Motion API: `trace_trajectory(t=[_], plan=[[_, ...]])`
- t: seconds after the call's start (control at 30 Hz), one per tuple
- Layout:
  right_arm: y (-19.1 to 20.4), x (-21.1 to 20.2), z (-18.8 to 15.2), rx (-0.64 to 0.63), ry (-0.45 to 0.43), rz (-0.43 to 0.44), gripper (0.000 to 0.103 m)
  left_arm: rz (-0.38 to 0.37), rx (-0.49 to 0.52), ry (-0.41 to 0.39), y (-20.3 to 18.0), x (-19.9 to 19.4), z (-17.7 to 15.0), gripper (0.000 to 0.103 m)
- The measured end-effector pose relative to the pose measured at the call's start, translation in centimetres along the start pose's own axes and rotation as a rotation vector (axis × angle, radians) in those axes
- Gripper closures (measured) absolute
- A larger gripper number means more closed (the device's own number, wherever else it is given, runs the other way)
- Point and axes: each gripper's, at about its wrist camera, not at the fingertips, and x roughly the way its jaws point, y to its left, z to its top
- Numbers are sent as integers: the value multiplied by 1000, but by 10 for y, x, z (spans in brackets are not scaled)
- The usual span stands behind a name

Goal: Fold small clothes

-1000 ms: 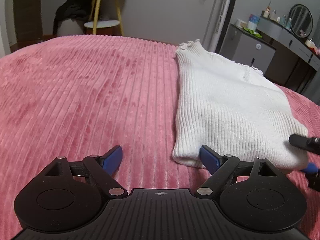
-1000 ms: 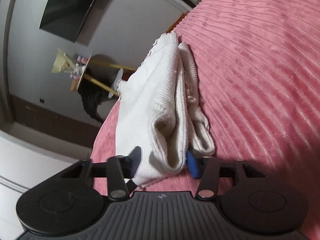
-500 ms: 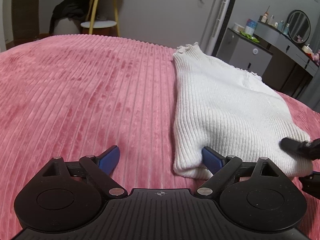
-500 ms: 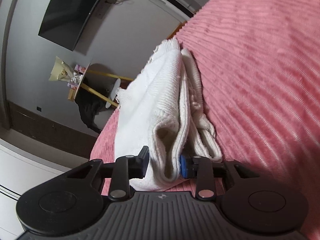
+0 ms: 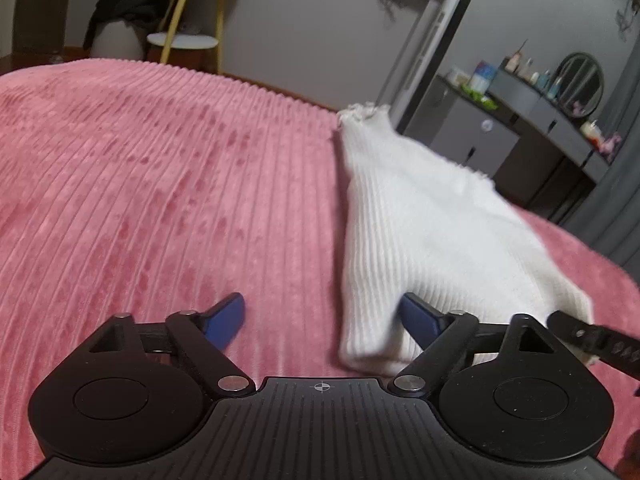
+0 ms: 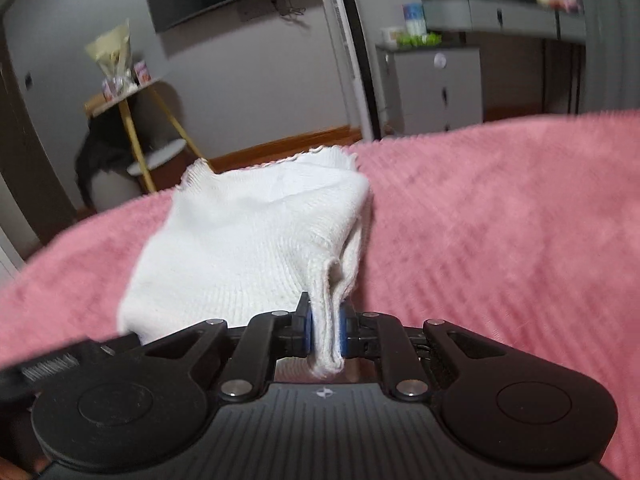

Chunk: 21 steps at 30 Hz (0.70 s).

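Note:
A white ribbed knit garment (image 5: 424, 216) lies folded lengthwise on the pink ribbed bedspread (image 5: 160, 200). My left gripper (image 5: 320, 316) is open; its right blue pad sits at the garment's near left corner, its left pad rests over bare bedspread. My right gripper (image 6: 325, 326) is shut on the garment's near right corner (image 6: 326, 344) and holds that edge lifted off the bed. The garment also shows in the right wrist view (image 6: 248, 240), bunched toward the gripper. The right gripper's black finger (image 5: 592, 338) shows at the garment's corner in the left wrist view.
A yellow-legged side table (image 5: 188, 36) with dark clothes hung on it stands beyond the bed's far edge. A grey cabinet (image 5: 472, 136) and a dresser with a round mirror (image 5: 580, 84) stand at the right. A tall white tower fan (image 6: 352, 56) stands by the wall.
My right gripper has closed fully on the garment's corner, rolled upright and lifted it. The left gripper has edged closer to the near left corner and stays open.

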Motion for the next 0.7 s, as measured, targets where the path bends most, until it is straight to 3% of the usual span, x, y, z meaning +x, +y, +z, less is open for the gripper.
trace_trajectory(t=[0.1, 0.17, 0.23, 0.37, 0.47, 0.5, 0.53, 0.6, 0.7], plan=[[10, -5, 0, -123, -54, -89, 92, 13, -17, -21, 3, -5, 2, 16], [6, -3, 1, -127, -54, -114, 92, 9, -51, 0, 9, -1, 4, 15], [-8, 10, 0, -28, 51, -3, 92, -7, -100, 30, 16, 5, 7, 15], [-32, -8, 8, 210, 15, 196, 89, -34, -130, 19, 24, 3, 11, 15], [-45, 1, 8, 288, 71, 225, 86, -45, -123, 24, 24, 6, 12, 15], [-49, 4, 4, 294, 102, 188, 79, -52, -122, 32, 24, 7, 12, 15], [-51, 5, 2, 316, 119, 172, 65, -64, -118, 38, 24, 8, 12, 15], [-63, 8, -1, 398, 151, 215, 46, -95, -106, 42, 23, 8, 12, 14], [-70, 12, -4, 485, 214, 336, 45, -182, -112, 71, 22, 9, 12, 13]])
